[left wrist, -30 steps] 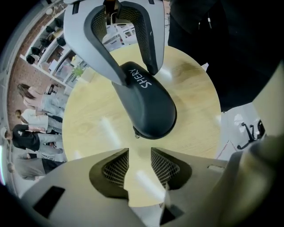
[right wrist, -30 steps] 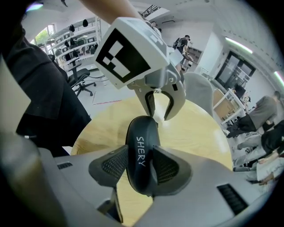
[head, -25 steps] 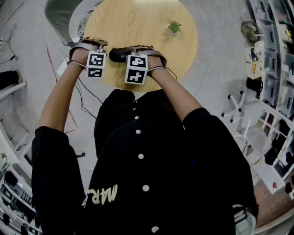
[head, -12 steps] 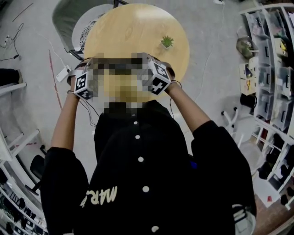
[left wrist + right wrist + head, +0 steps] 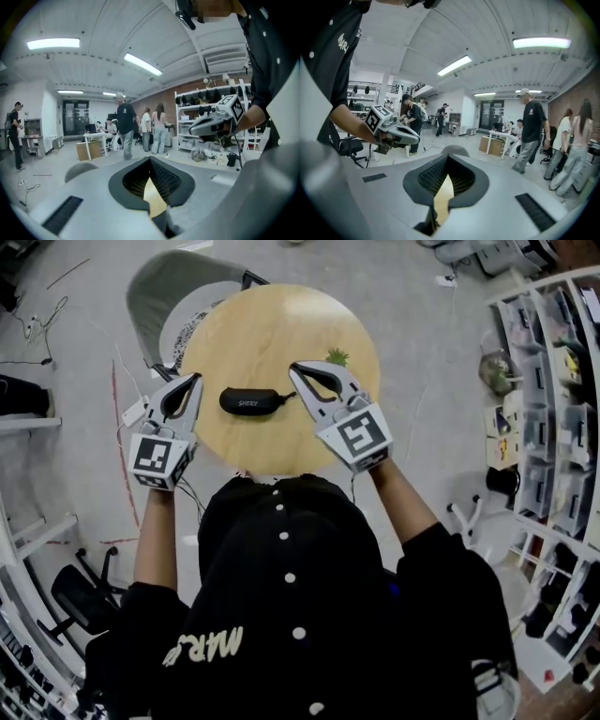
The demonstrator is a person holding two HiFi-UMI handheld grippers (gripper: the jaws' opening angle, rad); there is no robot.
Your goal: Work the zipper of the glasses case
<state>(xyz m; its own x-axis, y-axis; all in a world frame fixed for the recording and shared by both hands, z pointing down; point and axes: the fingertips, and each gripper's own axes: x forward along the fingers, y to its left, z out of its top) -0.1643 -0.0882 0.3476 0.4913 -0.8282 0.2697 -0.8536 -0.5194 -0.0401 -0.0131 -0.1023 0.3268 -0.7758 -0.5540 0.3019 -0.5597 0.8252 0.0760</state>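
Holding left hand-held gripper [image 5: 193,381] at 9 o'clock of glasses case [image 5: 251,401] and right hand-held gripper [image 5: 298,369] at 2 o'clock, both raised off the table [image 5: 281,324], clear of case. Both pressed together, pinching nothing; right just closed up, nothing between. Case flat toward table's 7 o'clock side, plant [image 5: 336,357] off at 2 o'clock. Likely between passes or not begun; zipper state too small to tell. Next: lower both, spread, steady case with one, pinch zipper pull with other.
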